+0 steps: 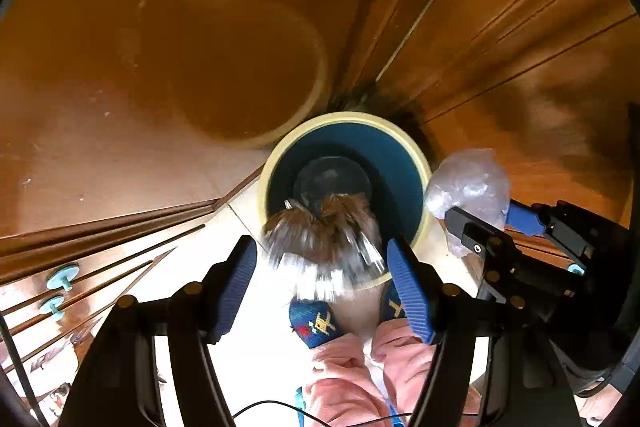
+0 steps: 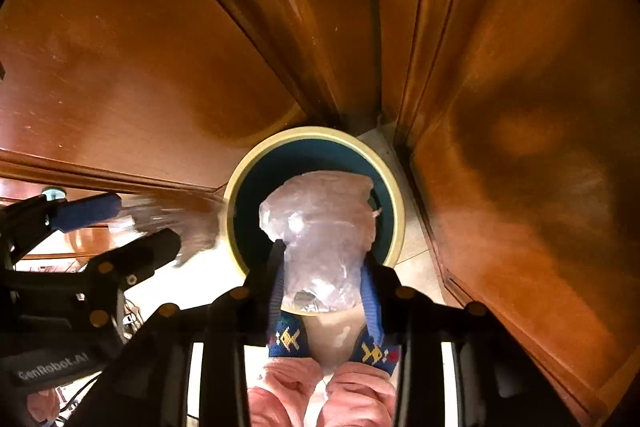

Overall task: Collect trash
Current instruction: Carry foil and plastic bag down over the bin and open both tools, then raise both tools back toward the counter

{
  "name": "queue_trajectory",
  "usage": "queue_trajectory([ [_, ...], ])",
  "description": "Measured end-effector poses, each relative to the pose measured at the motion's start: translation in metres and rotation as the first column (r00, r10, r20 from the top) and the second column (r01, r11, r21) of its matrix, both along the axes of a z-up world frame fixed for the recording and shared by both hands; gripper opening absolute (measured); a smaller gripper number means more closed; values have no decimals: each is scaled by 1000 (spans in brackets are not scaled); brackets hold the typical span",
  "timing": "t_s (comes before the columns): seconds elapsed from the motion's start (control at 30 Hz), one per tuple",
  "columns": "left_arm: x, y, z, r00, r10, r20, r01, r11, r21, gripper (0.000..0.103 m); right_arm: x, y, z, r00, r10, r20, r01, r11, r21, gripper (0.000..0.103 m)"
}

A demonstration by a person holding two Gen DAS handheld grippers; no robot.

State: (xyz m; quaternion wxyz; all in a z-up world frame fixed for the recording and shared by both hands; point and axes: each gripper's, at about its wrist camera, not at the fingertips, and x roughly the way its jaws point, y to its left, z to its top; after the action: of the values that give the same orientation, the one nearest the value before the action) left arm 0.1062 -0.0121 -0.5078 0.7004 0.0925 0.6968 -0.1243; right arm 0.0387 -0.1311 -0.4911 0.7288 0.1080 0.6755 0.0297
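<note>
Crumpled wrapper (image 1: 320, 247) loose between parted left jaws above bin (image 1: 420, 163); clear plastic (image 2: 320, 227) between right jaws, grip unclear.

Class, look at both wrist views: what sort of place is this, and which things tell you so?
Probably a room in a home. A round dark-blue waste bin with a cream rim stands on pale floor tiles in a corner between glossy brown wooden cabinet panels, and drawers with turquoise knobs sit nearby.
</note>
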Motion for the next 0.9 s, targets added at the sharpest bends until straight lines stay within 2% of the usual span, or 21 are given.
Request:
queue_trajectory([
  [0.1,-2,7,3,1000,4,19,-4,1000,7,93,-3,6,2,1000,8,-19,-8,1000,1,38],
  [0.23,-9,17,17,999,11,35,-12,1000,15,95,-1,11,7,999,29,-31,-28,999,16,41],
  [0.33,-12,24,29,998,27,60,-28,1000,11,95,-1,16,17,999,44,-32,-44,999,11,53],
  [0.37,-11,33,22,997,33,68,-34,999,6,95,-1,18,21,998,49,-32,-49,999,9,58],
  [0.47,-18,40,39,994,62,90,-61,998,-6,95,0,22,33,998,59,-29,-59,998,1,62],
  [0.6,-26,48,74,989,90,121,-88,996,-20,95,3,25,44,997,76,-9,-76,997,-9,63],
  [0.73,-37,52,115,982,113,151,-109,993,-36,95,0,31,76,996,88,2,-88,996,-6,64],
  [0.9,-48,51,183,968,136,211,-127,990,-59,95,-3,28,121,994,107,23,-107,994,13,65],
])
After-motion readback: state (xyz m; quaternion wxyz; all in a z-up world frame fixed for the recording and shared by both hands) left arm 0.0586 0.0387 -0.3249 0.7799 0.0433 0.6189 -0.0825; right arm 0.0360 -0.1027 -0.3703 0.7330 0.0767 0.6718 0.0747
